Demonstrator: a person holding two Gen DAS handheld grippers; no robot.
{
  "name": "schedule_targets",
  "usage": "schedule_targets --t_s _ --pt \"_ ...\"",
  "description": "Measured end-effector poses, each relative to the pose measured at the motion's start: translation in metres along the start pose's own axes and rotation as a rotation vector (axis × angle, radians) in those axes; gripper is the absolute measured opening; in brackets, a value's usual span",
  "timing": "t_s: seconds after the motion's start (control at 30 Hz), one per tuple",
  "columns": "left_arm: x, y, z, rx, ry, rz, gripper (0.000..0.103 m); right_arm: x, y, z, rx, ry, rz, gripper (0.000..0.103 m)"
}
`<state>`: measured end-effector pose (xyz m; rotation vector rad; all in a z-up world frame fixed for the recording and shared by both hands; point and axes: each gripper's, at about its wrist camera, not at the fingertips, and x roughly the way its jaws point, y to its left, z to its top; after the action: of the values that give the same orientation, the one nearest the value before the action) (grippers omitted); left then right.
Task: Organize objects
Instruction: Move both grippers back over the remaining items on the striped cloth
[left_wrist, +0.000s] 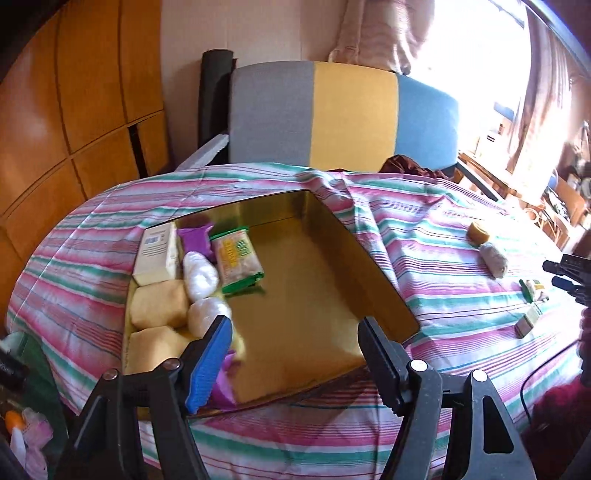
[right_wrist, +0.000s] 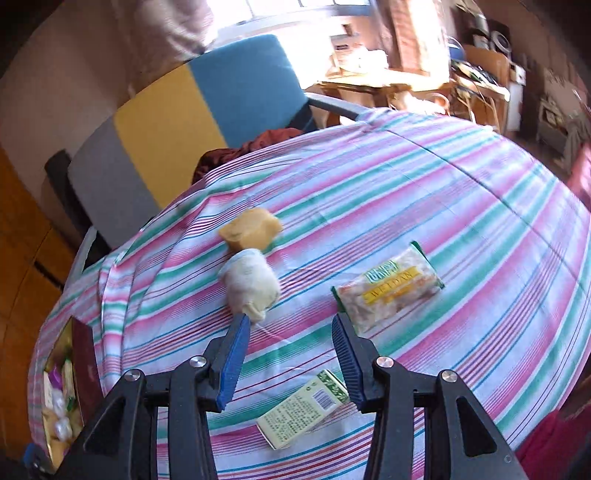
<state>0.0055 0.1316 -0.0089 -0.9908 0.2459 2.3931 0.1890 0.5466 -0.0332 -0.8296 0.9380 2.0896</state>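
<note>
Striped cloth (left_wrist: 443, 236) covers table. Grey-yellow-blue chair (left_wrist: 332, 114) behind it, wood cabinet panels (left_wrist: 74, 110) on left, bright window (left_wrist: 480, 55) with curtains, cluttered desk (right_wrist: 388, 79) beyond.

Left view: my blue pad (left_wrist: 207, 365) covers part of the purple packet (left_wrist: 221, 384) in the gold tin (left_wrist: 369, 258). The right tool (left_wrist: 569, 277) is cut off at the frame's edge, so I can't read how its jaws stand there. Small items (left_wrist: 532, 291) beside it too tiny to name. Right view: tin (right_wrist: 85, 365) half cut off, contents blurred. Print on the green box (right_wrist: 303, 406) unreadable.
</note>
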Motion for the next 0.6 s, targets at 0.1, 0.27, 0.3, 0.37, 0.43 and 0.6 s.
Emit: schedule_targets --t_s 0.1,0.27,0.3,0.37,0.43,0.6 --pt "0.003 -0.019 0.006 0.042 -0.003 -0.036 0.072 -0.002 -0.016 0.003 0.083 -0.013 0.017 0.047" --pt "0.016 -0.056 0.017 0.096 0.015 -0.108 0.072 -0.005 -0.040 0.004 0.218 -0.030 0.030 0.047" --pt "0.019 -0.064 0.020 0.106 0.019 -0.122 0.072 -0.005 -0.046 0.004 0.251 -0.029 0.033 0.047" --pt "0.024 -0.081 0.025 0.125 0.028 -0.147 0.072 -0.002 -0.057 0.003 0.308 -0.019 0.042 0.047" --pt "0.031 -0.098 0.029 0.147 0.041 -0.175 0.072 0.000 -0.065 0.002 0.354 -0.008 0.062 0.047" --pt "0.058 -0.135 0.039 0.164 0.114 -0.251 0.072 0.004 -0.068 0.002 0.383 0.001 0.105 0.047"
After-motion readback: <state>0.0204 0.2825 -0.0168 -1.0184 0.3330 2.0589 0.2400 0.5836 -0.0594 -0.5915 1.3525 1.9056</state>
